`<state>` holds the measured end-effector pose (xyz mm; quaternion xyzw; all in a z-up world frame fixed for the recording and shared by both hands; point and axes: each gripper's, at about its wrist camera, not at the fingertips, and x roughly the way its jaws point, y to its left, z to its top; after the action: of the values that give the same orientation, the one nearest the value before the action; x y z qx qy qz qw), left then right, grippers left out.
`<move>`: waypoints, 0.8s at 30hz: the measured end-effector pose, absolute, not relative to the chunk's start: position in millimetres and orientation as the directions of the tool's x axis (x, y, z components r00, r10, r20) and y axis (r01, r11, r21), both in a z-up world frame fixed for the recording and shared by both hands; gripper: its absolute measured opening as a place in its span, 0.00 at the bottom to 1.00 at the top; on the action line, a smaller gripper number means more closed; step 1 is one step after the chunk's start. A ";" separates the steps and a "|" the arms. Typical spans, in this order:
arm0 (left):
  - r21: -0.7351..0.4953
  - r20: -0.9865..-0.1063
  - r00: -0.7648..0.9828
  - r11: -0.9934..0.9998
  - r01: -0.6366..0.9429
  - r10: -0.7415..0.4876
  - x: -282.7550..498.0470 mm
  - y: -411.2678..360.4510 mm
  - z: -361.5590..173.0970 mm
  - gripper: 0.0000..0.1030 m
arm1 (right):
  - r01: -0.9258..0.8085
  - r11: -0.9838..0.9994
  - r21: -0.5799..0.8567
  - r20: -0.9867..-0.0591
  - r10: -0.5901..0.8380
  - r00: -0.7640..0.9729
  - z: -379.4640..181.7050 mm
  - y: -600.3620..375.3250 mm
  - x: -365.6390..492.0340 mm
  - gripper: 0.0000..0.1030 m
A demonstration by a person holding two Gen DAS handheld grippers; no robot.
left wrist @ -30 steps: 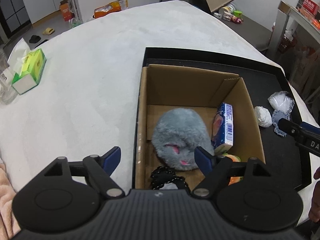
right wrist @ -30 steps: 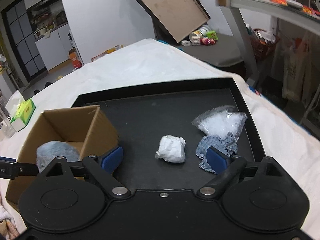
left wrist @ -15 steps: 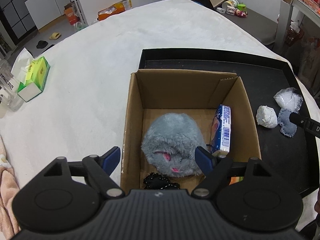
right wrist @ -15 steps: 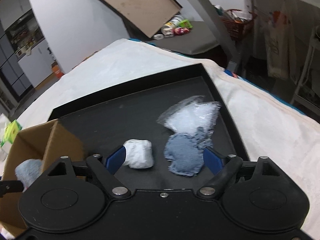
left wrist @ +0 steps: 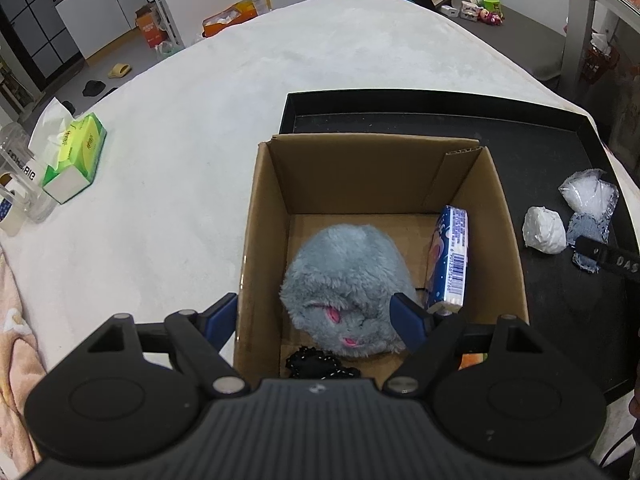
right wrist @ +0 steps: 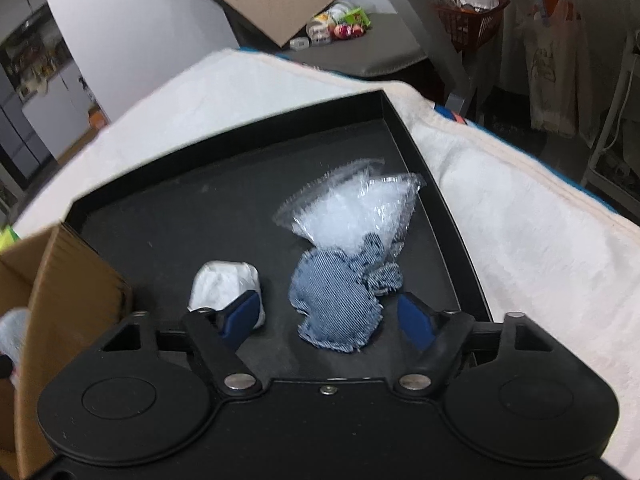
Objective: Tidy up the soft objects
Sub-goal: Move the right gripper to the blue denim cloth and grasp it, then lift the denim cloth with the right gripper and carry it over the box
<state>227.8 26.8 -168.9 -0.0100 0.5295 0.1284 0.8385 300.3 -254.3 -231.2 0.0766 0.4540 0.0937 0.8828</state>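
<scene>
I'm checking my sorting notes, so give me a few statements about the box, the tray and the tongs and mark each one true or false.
1. The gray plush lies in the box. True.
2. The denim piece is inside the box. False: it lies on the black tray, between the open fingers of the right tongs.
3. The left tongs are shut on the plush. False: they are open above it.
4. A white wad lies on the tray left of the denim piece. True.
5. A clear bag lies beyond the denim piece. True.
</scene>
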 end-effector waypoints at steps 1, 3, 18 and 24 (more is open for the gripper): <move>0.118 -0.890 0.407 0.967 -0.227 0.205 227.5 26.8 -168.4 0.78 | -0.101 0.973 0.209 -0.794 0.229 0.562 -233.1 -253.3 300.9 0.56; 0.114 -0.889 0.411 0.967 -0.228 0.202 226.3 27.1 -167.1 0.78 | -0.114 0.972 0.206 -0.810 0.235 0.537 -237.1 -252.2 301.9 0.29; 0.066 -0.882 0.440 0.969 -0.238 0.168 215.6 45.6 -158.7 0.78 | -0.155 0.974 0.165 -0.792 0.224 0.567 -215.4 -249.5 287.2 0.21; 0.029 -0.882 0.451 0.970 -0.242 0.139 210.4 57.8 -155.9 0.78 | -0.159 0.974 0.160 -0.781 0.223 0.584 -196.5 -245.9 283.3 0.21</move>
<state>210.4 57.8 -155.9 -0.0505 0.5119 0.1120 0.8502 283.3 -245.9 -196.5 0.0362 0.4434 0.1075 0.8891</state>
